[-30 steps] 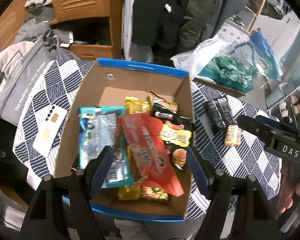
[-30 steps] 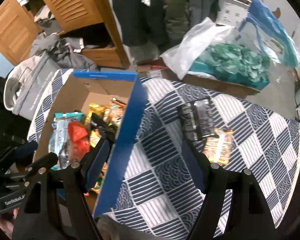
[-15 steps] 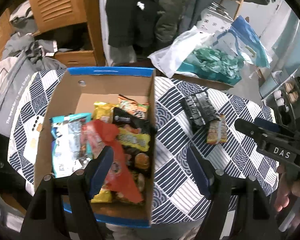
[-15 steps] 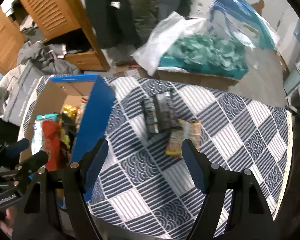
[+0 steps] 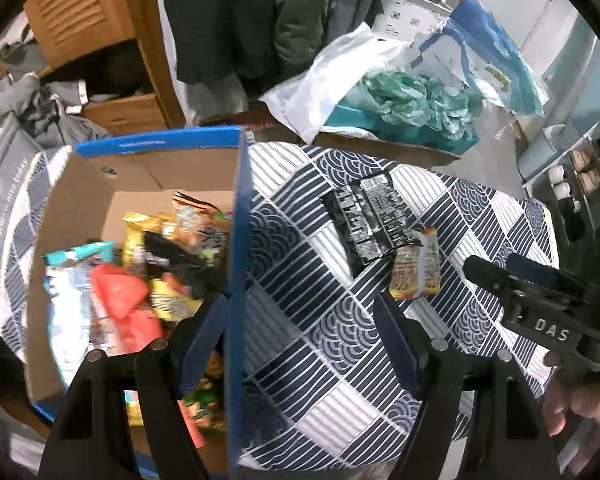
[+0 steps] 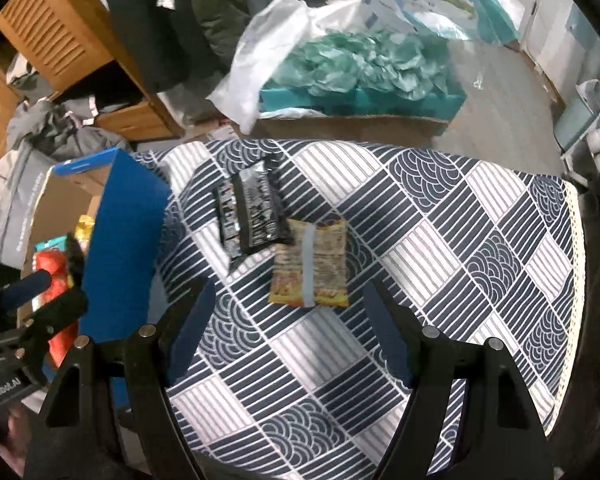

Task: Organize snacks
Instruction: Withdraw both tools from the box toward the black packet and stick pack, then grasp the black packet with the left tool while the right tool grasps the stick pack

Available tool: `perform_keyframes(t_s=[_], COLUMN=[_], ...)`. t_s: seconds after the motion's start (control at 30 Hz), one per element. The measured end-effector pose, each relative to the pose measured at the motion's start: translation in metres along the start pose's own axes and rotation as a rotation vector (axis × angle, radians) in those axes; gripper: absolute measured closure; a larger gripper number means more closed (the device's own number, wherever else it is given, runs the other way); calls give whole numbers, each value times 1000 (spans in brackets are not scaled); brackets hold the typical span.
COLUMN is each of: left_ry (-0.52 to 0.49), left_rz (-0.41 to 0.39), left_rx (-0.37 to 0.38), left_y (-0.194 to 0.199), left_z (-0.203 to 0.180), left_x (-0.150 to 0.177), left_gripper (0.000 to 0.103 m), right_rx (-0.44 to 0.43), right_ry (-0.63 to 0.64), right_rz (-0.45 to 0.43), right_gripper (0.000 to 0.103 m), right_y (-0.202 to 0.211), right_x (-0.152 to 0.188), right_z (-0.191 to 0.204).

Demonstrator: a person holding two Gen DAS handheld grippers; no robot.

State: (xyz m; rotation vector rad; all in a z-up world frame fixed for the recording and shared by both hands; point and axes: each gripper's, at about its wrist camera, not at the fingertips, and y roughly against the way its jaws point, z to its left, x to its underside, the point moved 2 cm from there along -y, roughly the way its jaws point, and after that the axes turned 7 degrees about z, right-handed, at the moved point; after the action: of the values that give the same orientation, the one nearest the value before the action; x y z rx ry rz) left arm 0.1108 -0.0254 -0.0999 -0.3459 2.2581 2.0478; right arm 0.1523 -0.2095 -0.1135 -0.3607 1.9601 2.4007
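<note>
A blue-edged cardboard box (image 5: 236, 208) on the left of the table holds several snack packs (image 5: 116, 292); the box also shows in the right wrist view (image 6: 120, 240). A black snack pack (image 5: 370, 216) (image 6: 252, 212) and a yellow-orange snack pack (image 5: 416, 268) (image 6: 310, 270) lie side by side on the patterned tablecloth (image 6: 440, 260). My left gripper (image 5: 300, 344) is open and empty over the box's right wall. My right gripper (image 6: 288, 332) is open and empty, hovering just in front of the yellow-orange pack.
Behind the table stand a teal box of green bags (image 6: 364, 76), a white plastic bag (image 5: 340, 76), hanging coats (image 5: 228, 16) and a wooden cabinet (image 6: 56, 36). Grey clothing (image 5: 16, 128) lies at the left. The table's right edge (image 6: 572, 280) is close.
Both grippers have swung to the right, away from the box interior. The two loose packs on the cloth now sit nearer the middle of both views. Both grippers stayed open.
</note>
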Motion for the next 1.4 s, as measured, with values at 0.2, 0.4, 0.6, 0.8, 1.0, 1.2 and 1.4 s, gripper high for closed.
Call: perform_keyframes(t_s=[0.2,0.4,0.6,0.8,1.0,1.2,1.4], left_ry=[-20,-2,-31,-48,-46,-25,57], left_rz=[23,51,79,79,80,86,87], left_rx=[-34,-52,-92,-117,-117,-81,-22], left_y=[-28,-52,-75,-86,-88,-86,-85], left_z=[-14,-17,-26,-30,-30,-29,-31], left_x=[-10,-21,-24,-28,-31,-33,-40], left_gripper=[26,26,26,26,25,24,18], right_rx=[1,-15,-38,-48,-18,23,17], right_ry=[-37,-62,-43,-22,3,-1,-58], right_rz=[31,68,101,115,131,135,134], right_gripper=[27,27,27,27,27,38,57], right_y=[-29,-57,-87,-104,-123,-131,-122], right_x=[-9,-13,-15,-20,-22,-14,-8], right_z=[-21,-35,-31,-25,-16,-18,-41])
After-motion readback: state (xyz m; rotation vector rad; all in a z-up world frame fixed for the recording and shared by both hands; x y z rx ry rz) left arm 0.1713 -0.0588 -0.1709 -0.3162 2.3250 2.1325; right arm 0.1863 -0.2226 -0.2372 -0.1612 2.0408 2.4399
